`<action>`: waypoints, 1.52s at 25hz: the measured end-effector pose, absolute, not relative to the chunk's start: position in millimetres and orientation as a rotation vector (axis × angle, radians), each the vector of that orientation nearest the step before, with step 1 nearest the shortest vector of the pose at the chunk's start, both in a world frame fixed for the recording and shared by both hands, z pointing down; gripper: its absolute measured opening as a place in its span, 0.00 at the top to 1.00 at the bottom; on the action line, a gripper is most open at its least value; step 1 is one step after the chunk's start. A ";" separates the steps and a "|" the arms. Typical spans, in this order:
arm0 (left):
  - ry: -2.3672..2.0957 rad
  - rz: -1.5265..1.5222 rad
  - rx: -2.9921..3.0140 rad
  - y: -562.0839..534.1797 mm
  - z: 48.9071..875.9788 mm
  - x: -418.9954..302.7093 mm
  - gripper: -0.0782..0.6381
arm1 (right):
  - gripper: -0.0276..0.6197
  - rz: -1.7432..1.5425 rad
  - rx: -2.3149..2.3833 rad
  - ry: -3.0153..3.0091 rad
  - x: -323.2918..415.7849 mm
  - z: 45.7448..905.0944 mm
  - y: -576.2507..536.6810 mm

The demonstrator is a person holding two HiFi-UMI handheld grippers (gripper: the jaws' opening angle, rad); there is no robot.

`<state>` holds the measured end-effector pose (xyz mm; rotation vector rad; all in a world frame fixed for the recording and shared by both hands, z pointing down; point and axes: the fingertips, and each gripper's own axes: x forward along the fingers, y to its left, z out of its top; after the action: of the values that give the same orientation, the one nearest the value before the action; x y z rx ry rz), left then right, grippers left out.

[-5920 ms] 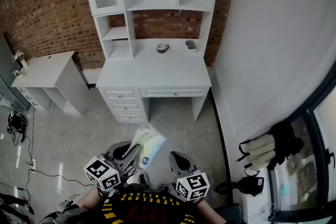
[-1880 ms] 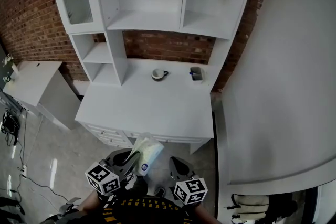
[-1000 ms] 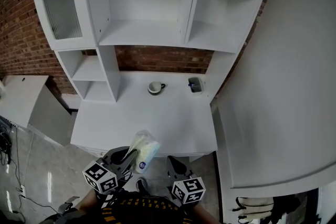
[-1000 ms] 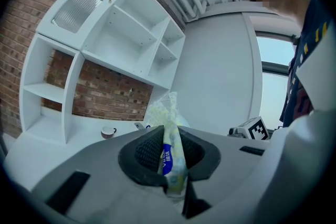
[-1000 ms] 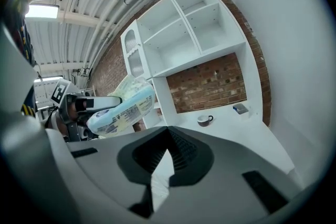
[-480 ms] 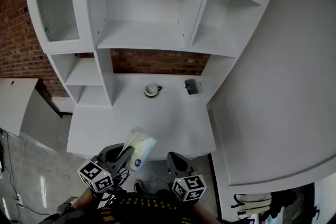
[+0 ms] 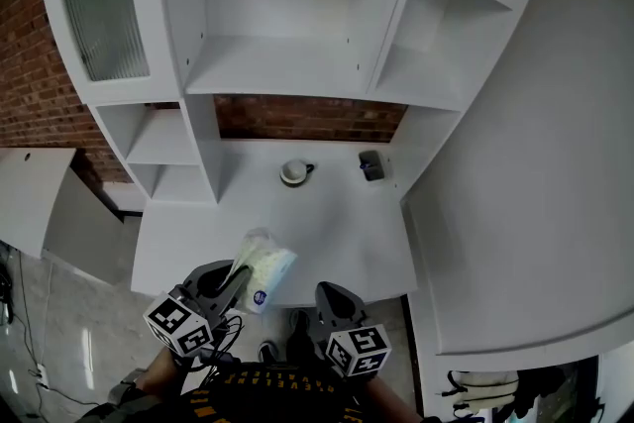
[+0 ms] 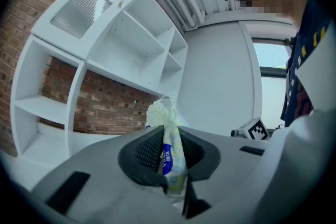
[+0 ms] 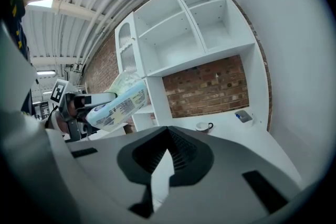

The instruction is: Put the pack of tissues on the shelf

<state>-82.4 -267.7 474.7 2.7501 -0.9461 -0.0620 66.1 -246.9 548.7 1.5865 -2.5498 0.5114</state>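
Note:
The pack of tissues (image 7: 263, 267) is a pale, soft plastic pack with a blue label. My left gripper (image 7: 236, 280) is shut on its lower end and holds it upright over the front edge of the white desk (image 7: 327, 233). In the left gripper view the pack (image 8: 169, 152) is squeezed between the black pads. The right gripper view shows the pack (image 9: 118, 105) out to the left. My right gripper (image 7: 332, 297) hangs beside it with its jaws together and nothing in them. The wide shelf (image 7: 282, 64) of the white hutch lies ahead and above.
A cup (image 7: 294, 172) and a small dark container (image 7: 371, 164) stand at the back of the desk, against the brick wall. A glass-fronted cabinet door (image 7: 94, 25) is at upper left. Smaller shelf bays (image 7: 168, 139) sit at the desk's left. A white wall (image 7: 515, 213) bounds the right.
The desk and hutch have come closer in the head view. My left gripper has carried the pack slightly forward over the desk's front edge. The right gripper stays beside it.

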 end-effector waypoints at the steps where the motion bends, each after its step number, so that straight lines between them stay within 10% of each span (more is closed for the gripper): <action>1: -0.955 -0.058 2.764 -272.1 471.5 -81.8 0.83 | 0.95 0.504 1.575 -2.560 65.4 546.3 -252.5; 38: -1.251 -0.031 3.231 -464.4 263.6 -48.7 0.83 | 0.95 -0.210 1.446 -2.895 75.0 261.5 -471.3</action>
<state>-48.7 -464.4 263.6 3.2309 -1.2512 -0.0306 75.0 -471.3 261.5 1.4464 -2.8951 -0.2095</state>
